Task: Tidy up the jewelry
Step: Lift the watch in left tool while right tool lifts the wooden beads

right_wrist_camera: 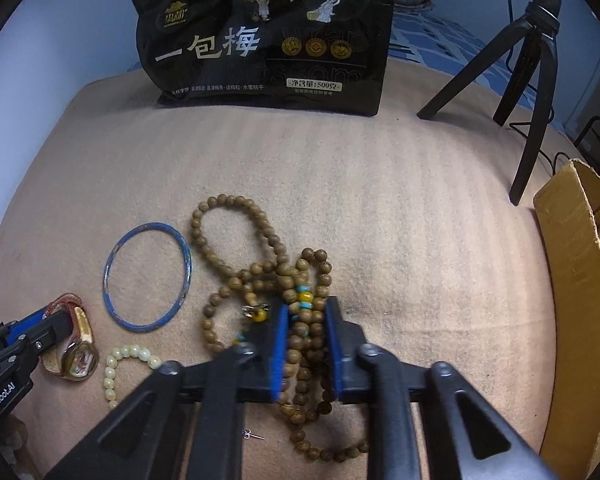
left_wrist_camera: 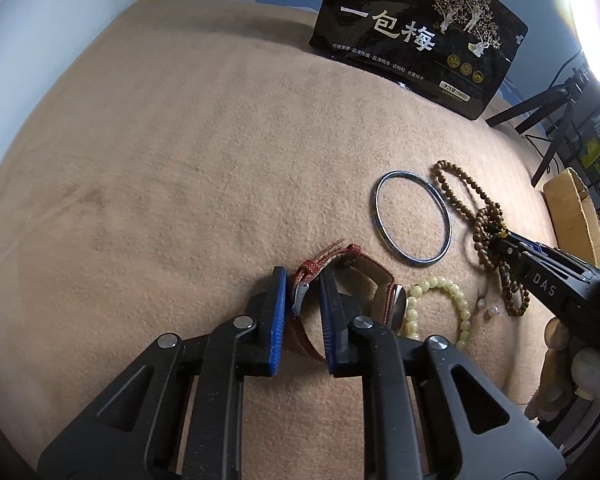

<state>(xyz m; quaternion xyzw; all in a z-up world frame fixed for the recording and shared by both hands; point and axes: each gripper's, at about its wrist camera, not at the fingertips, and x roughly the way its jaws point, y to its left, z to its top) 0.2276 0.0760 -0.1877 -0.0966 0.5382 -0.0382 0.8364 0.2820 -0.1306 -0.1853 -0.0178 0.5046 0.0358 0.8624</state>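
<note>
While both grippers tilt steeply down at the tan felt-covered bench (left_wrist_camera: 180, 160), the left gripper (left_wrist_camera: 303, 300) has its jaws clamped on the brown-strapped wristwatch (left_wrist_camera: 380, 292) at its strap. The right gripper (right_wrist_camera: 307, 332) pinches the tangled strand of brown wooden beads (right_wrist_camera: 236, 208). A blue metal bangle (right_wrist_camera: 148, 276) and a pale yellow bead bracelet (left_wrist_camera: 440, 304) lie between them. Behind stand a black snack pouch (right_wrist_camera: 268, 40) and a black tripod (right_wrist_camera: 536, 60); a cardboard box (right_wrist_camera: 576, 280) sits right.
</note>
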